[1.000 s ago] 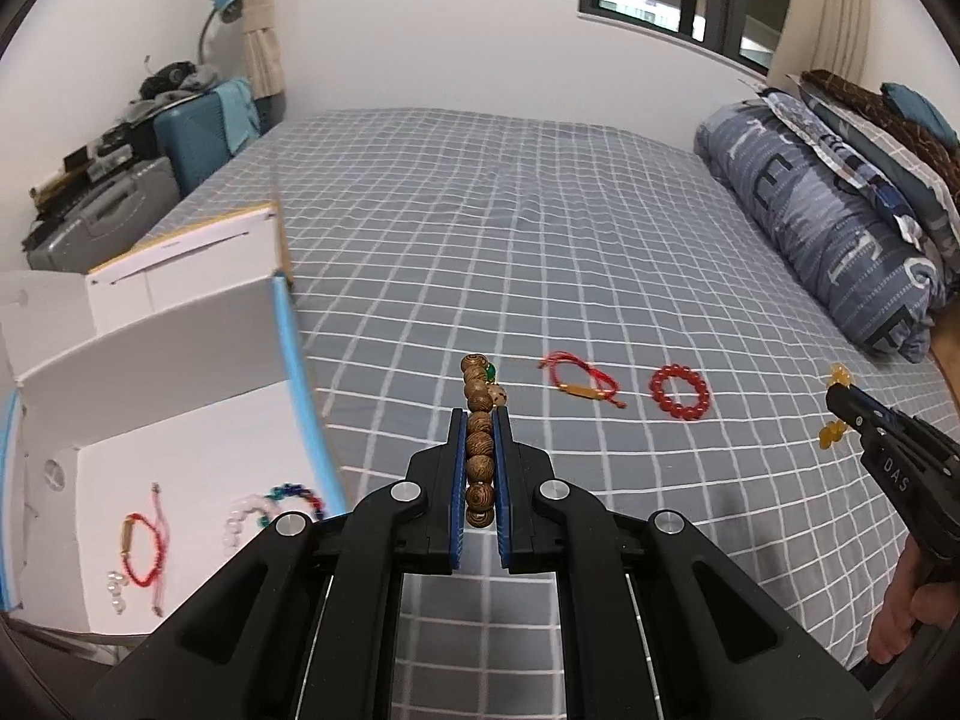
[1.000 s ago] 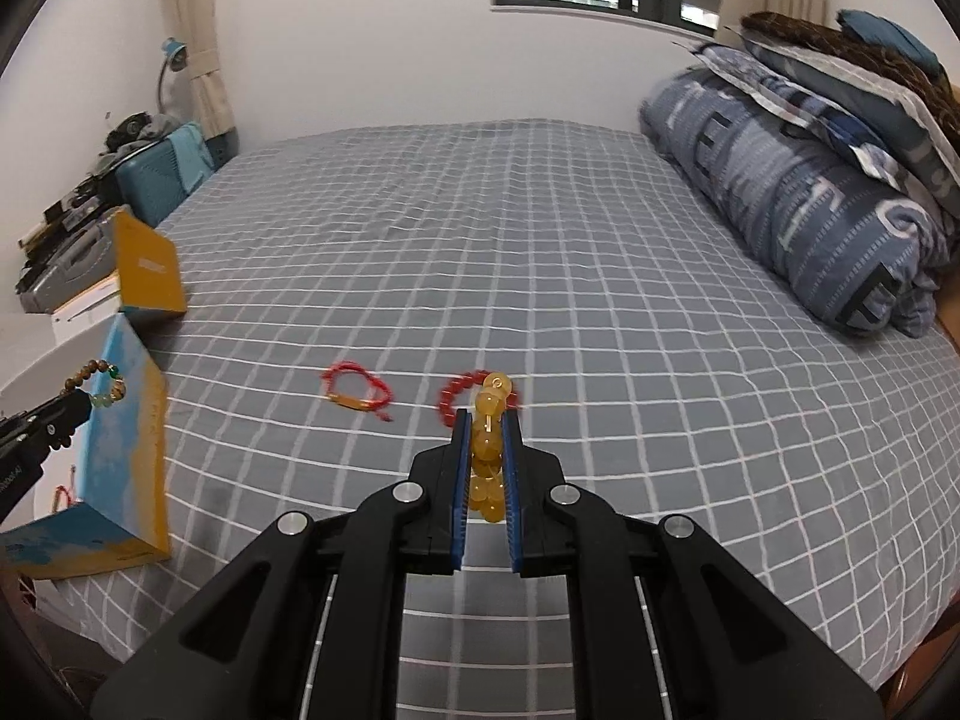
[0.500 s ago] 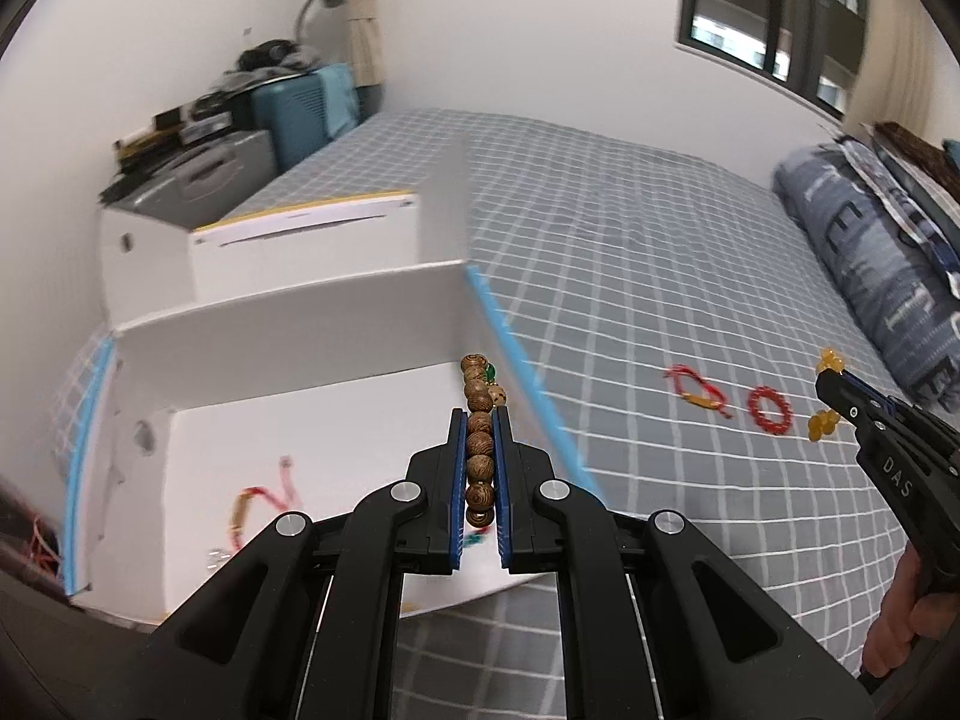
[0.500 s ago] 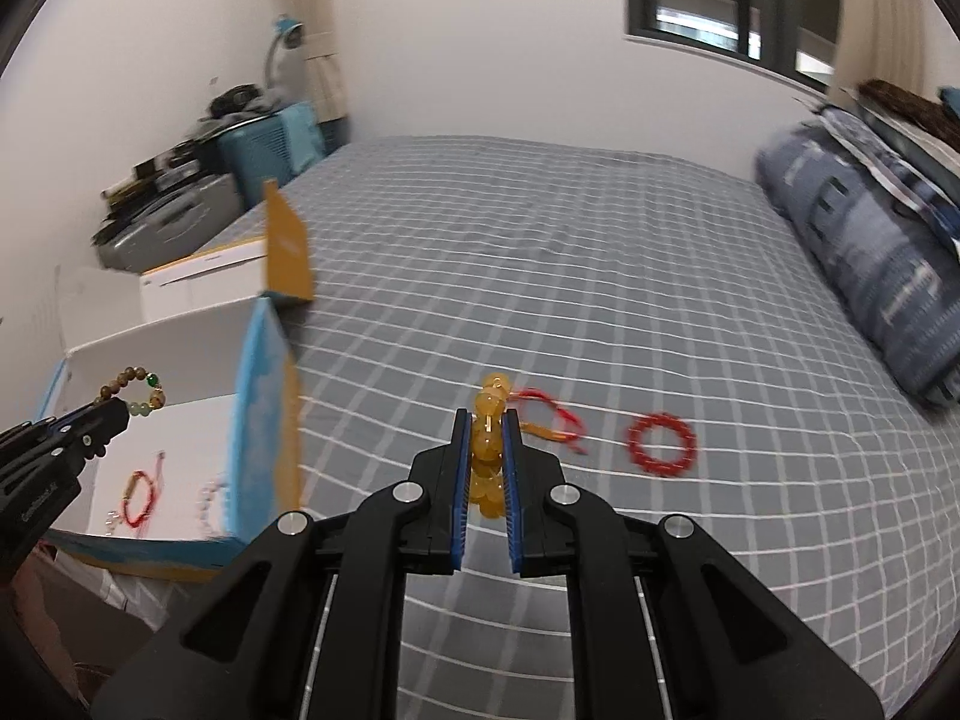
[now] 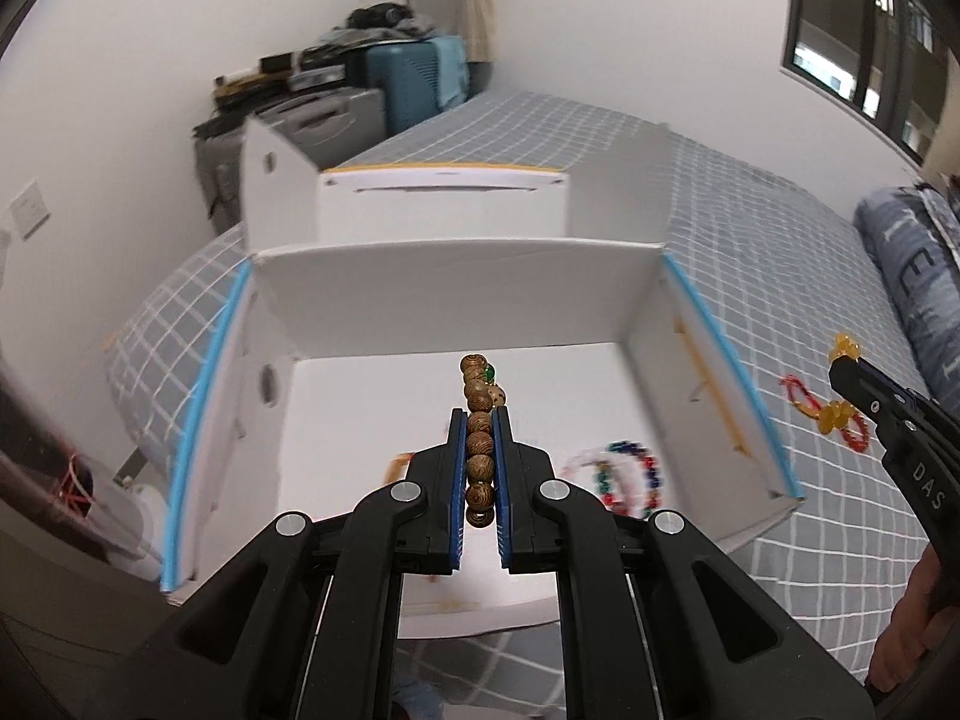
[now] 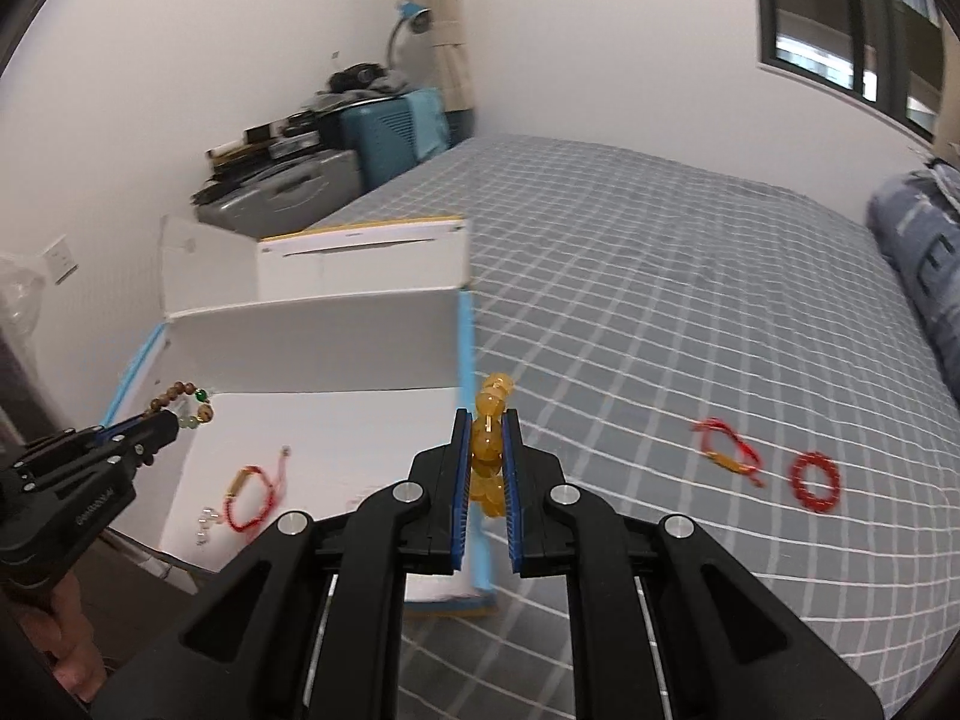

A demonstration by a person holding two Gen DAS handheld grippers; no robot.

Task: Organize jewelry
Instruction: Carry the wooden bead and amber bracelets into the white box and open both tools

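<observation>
My left gripper [image 5: 480, 420] is shut on a brown wooden bead bracelet [image 5: 479, 414] and holds it over the open white box [image 5: 456, 282]. From the right wrist view the left gripper [image 6: 162, 426] sits at the box's left side. My right gripper [image 6: 486, 420] is shut on a yellow amber bead bracelet [image 6: 489, 444] above the box's blue right edge [image 6: 465, 360]. Inside the box lie a multicoloured bead bracelet [image 5: 624, 474] and a red cord bracelet [image 6: 252, 495]. A red cord bracelet [image 6: 726, 450] and a red bead bracelet [image 6: 813, 480] lie on the bed.
The box [image 6: 312, 354] stands at the bed's left corner with its lid flaps [image 6: 360, 258] up behind it. The grey checked bedspread [image 6: 660, 300] stretches to the right. Suitcases and clutter [image 6: 336, 150] stand by the wall. A folded duvet [image 6: 924, 258] lies at far right.
Both grippers have swung left toward the box. The left one now hangs over the box's inside, the right one over its right edge. Both stay shut on their bracelets.
</observation>
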